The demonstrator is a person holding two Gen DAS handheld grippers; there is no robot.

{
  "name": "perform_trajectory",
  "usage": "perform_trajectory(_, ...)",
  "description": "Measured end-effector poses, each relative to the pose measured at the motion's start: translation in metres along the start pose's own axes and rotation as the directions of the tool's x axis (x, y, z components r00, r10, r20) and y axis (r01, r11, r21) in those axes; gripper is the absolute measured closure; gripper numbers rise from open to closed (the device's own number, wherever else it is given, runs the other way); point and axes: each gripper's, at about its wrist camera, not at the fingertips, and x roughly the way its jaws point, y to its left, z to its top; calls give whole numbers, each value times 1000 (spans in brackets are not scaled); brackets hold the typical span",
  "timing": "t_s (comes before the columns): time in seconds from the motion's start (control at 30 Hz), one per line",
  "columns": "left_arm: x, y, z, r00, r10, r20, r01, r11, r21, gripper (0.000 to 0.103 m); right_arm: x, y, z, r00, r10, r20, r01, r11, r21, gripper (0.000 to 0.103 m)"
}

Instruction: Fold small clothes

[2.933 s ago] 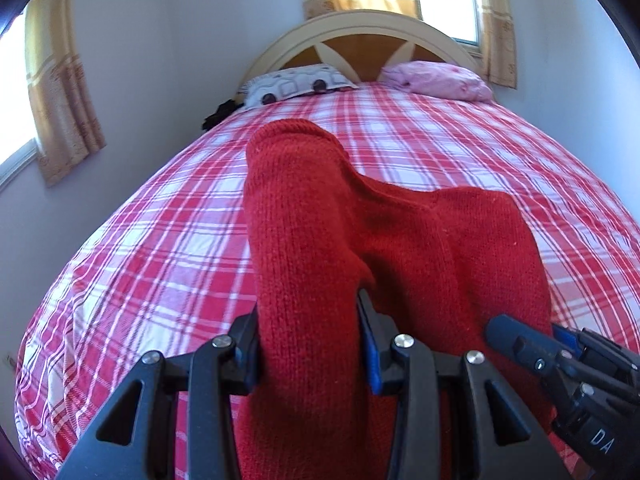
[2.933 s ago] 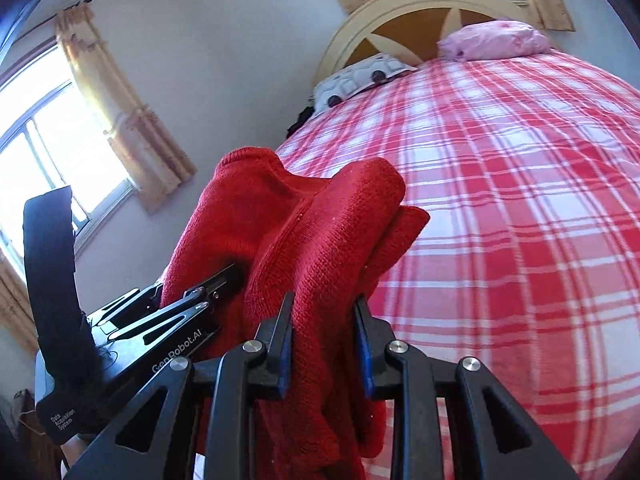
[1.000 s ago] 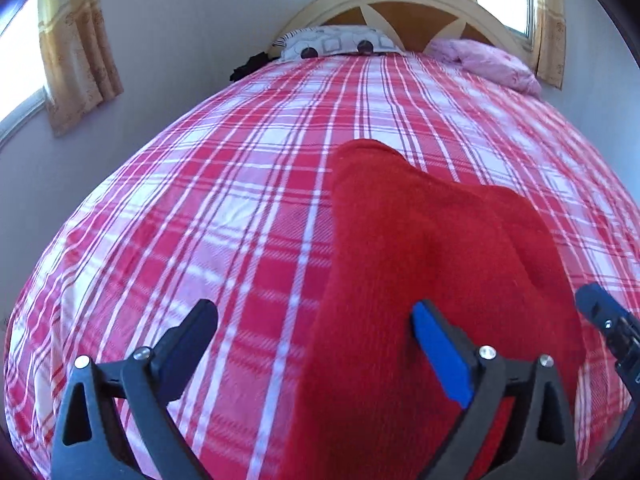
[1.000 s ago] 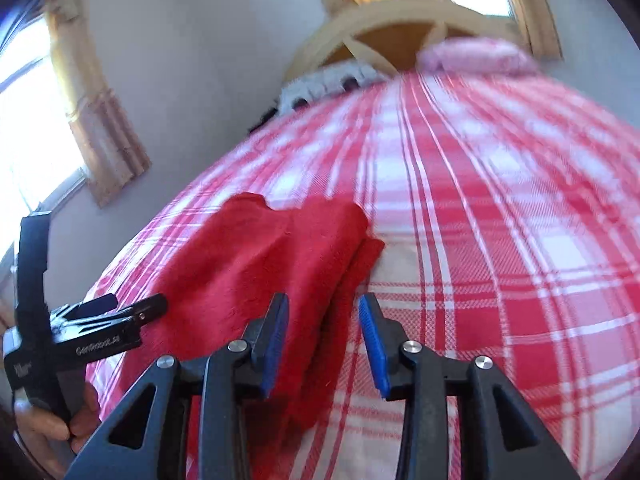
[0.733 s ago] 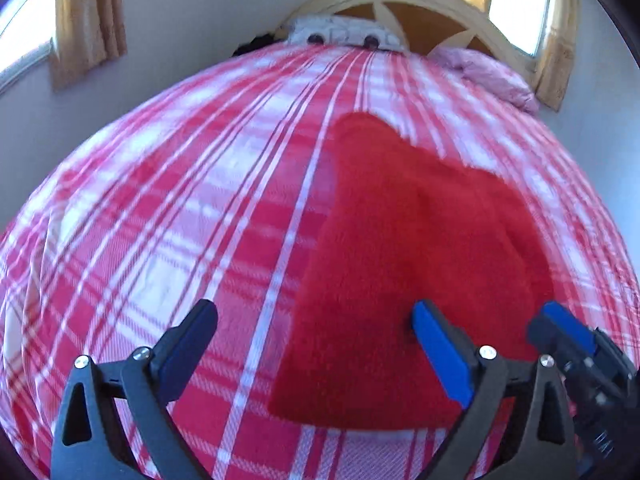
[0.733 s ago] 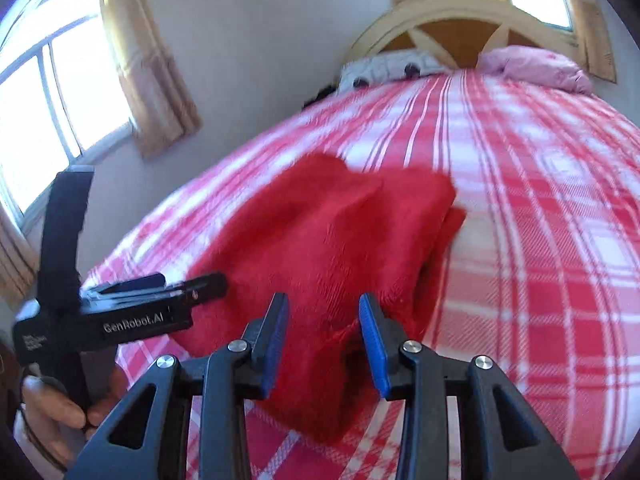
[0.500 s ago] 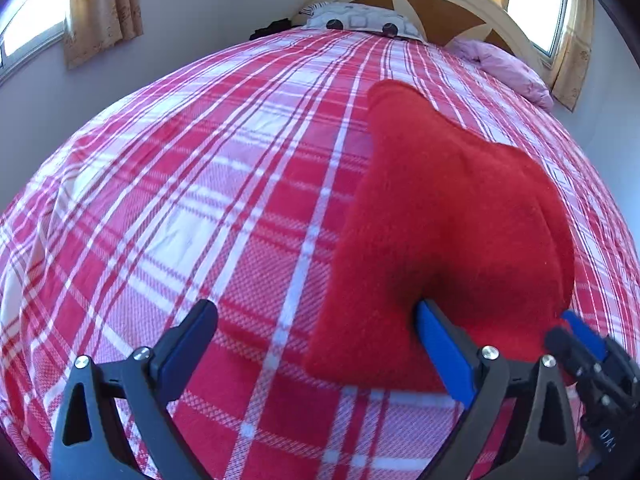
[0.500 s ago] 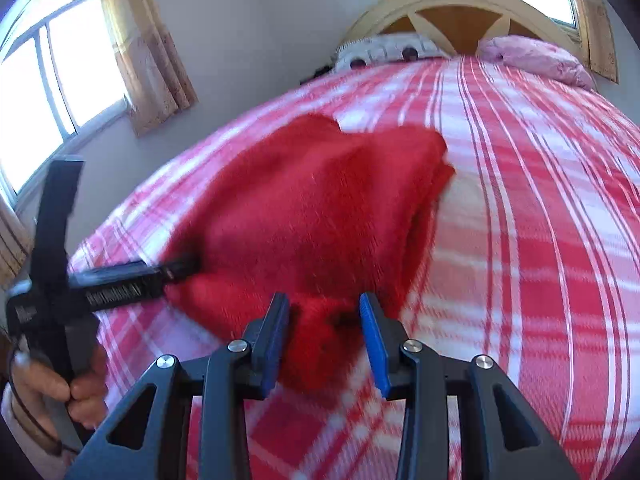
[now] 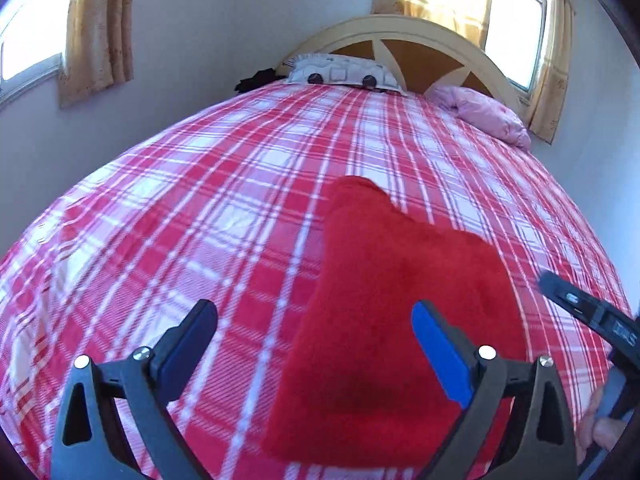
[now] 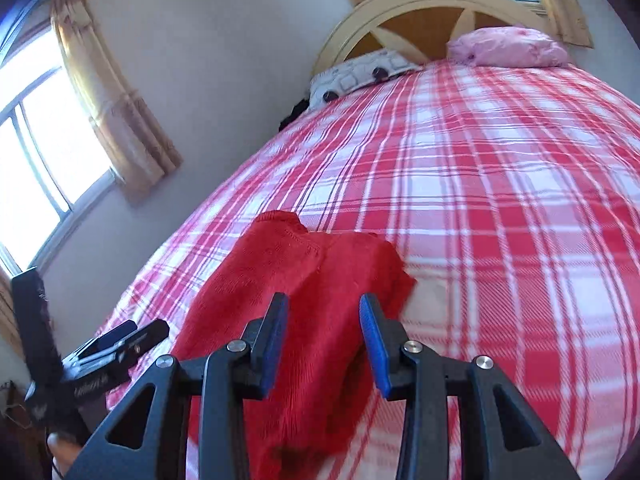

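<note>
Red knit garment [image 9: 392, 300] lies folded on plaid bed [image 9: 200, 220], near foot edge. I read left tongs [image 9: 316, 336] spread wide, empty, straddling garment's left edge; right tongs [image 10: 324, 332] parted, empty, above its right side.

Risk: tongs snag loose knit, drag top layer, undo fold. Cause: low pass over fabric.

Surroundings: patterned pillow [image 9: 344, 74], pink pillow [image 9: 480, 114], headboard [image 9: 424, 46] well apart. Nothing obstructs.

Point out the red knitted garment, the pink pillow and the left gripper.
Red knitted garment [image 10: 304, 280]: right wrist view, upper folded layer.
Pink pillow [image 10: 508, 46]: right wrist view, its middle.
Left gripper [image 9: 316, 344]: left wrist view, midway between fingertips.
</note>
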Motion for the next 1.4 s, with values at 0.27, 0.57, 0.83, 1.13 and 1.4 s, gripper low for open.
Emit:
perform_trajectory(0.27,36,-7,-21,991,64,-118,-60,998,37,3,81,-13,2,995,-66,-72,67,998,6,65)
perform_trajectory(0.57,39,-3,-24,992,45,-122,-43,999,15,1,68,9,3,987,-161,-15,160,985,-70,64)
perform_trajectory(0.83,42,0,-26,992,44,-120,-44,999,-1,0,60,43,-35,992,-127,-20,120,968,-222,64)
perform_trajectory(1.13,24,8,-31,991,37,-126,-37,999,1,0,25,49,-49,995,-96,-26,90,977,-195,63)
perform_trajectory(1.4,17,25,-53,986,58,-159,-64,997,-33,0,5,63,-101,985,-170,-12,157,933,-325,48)
